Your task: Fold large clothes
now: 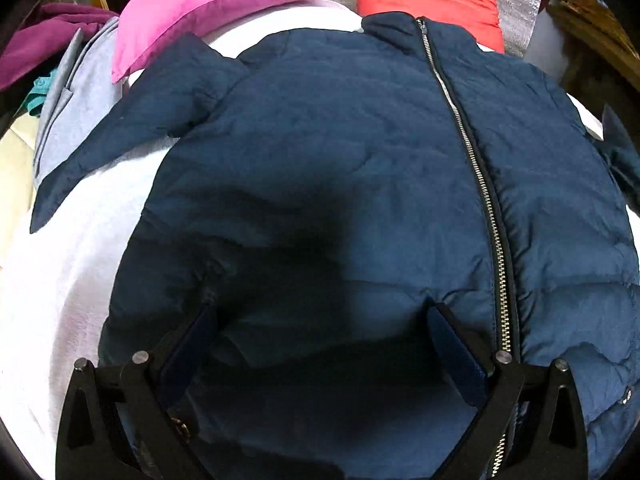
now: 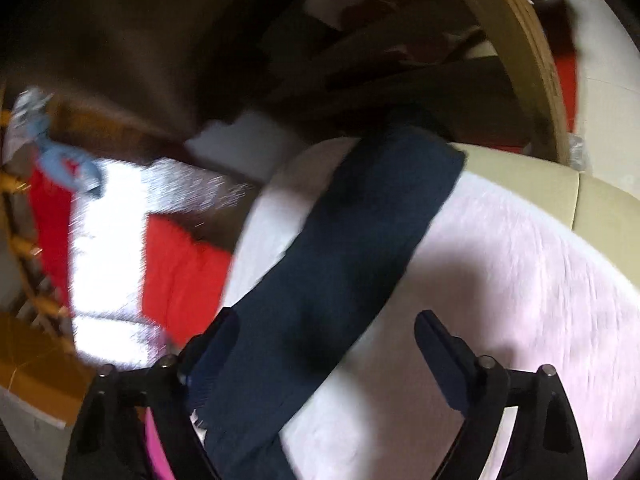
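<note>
Navy jacket (image 1: 360,160) flat beneath left gripper (image 1: 320,320), jaws apart

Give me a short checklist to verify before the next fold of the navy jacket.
1. Jacket lies front up on the white cover: ok.
2. Zipper closed along the front: ok.
3. Left claw open over the lower front, pads apart: ok.
4. Right claw open, sleeve passing between its pads, not pinched: ok.
5. Sleeves flat and straight: the one beside the pink pillow is spread out; the right view is too blurred to tell.
6. Bottom hem even: cannot tell, hidden under the left claw.
</note>
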Demonstrator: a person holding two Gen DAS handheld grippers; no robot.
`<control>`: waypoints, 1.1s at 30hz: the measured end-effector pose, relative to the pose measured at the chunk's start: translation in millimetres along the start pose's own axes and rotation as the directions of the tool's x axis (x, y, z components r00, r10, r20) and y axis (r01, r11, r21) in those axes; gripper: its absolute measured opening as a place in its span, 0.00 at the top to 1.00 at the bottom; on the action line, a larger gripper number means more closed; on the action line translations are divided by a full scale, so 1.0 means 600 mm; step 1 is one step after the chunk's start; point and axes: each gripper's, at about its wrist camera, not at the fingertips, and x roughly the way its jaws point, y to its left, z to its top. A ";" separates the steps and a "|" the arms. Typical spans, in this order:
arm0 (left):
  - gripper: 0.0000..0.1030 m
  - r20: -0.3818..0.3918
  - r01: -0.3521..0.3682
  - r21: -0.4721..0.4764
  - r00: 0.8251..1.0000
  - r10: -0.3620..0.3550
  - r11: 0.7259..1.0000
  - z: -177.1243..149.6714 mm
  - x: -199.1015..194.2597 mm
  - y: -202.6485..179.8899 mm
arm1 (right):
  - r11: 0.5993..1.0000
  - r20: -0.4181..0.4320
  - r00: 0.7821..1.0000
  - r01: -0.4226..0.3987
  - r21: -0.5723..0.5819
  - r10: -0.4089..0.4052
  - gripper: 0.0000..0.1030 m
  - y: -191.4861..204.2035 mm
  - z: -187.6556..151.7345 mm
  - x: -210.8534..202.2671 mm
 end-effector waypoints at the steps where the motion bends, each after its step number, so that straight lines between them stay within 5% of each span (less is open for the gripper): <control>1: 0.00 0.010 0.015 -0.001 1.000 -0.015 1.000 -0.001 0.000 0.001 | 0.999 0.007 1.000 0.022 0.032 -0.022 0.16 -0.009 0.011 0.016; 6: 0.00 -0.001 0.050 -0.027 0.999 -0.050 0.998 -0.001 0.010 0.010 | 0.996 0.055 0.998 0.038 0.077 -0.042 0.25 -0.020 0.039 0.061; 7: 0.00 -0.002 0.050 -0.027 0.999 -0.050 0.998 0.000 0.009 0.011 | 0.997 0.059 0.997 0.041 0.068 -0.045 0.31 -0.015 0.044 0.072; 9: 0.00 0.002 0.050 -0.031 0.999 -0.050 0.998 -0.001 0.011 0.010 | 0.996 0.059 0.997 0.054 0.066 -0.058 0.65 -0.014 0.051 0.095; 13: 0.00 -0.015 0.063 -0.018 0.998 -0.063 0.998 0.008 0.012 0.016 | 0.997 0.080 0.996 0.043 0.057 -0.048 0.83 -0.012 0.042 0.111; 16: 0.00 -0.016 0.071 -0.006 0.997 -0.071 0.997 0.018 0.004 0.030 | 0.999 0.112 0.993 -0.023 -0.024 0.025 0.86 0.028 0.016 0.089; 20: 0.00 0.131 0.034 -0.102 0.991 -0.021 0.994 0.034 -0.042 0.068 | 0.978 0.120 0.987 -0.086 -0.188 0.109 0.86 0.124 -0.037 0.052; 23: 0.00 0.161 0.017 -0.156 0.987 0.008 0.988 0.043 -0.054 0.096 | 0.945 0.111 0.980 -0.126 -0.302 0.166 0.86 0.197 -0.093 0.023; 33: 0.00 0.203 -0.039 -0.330 0.973 0.111 0.943 0.065 -0.059 0.192 | 0.739 -0.064 0.975 -0.204 -0.643 0.214 0.86 0.448 -0.417 0.032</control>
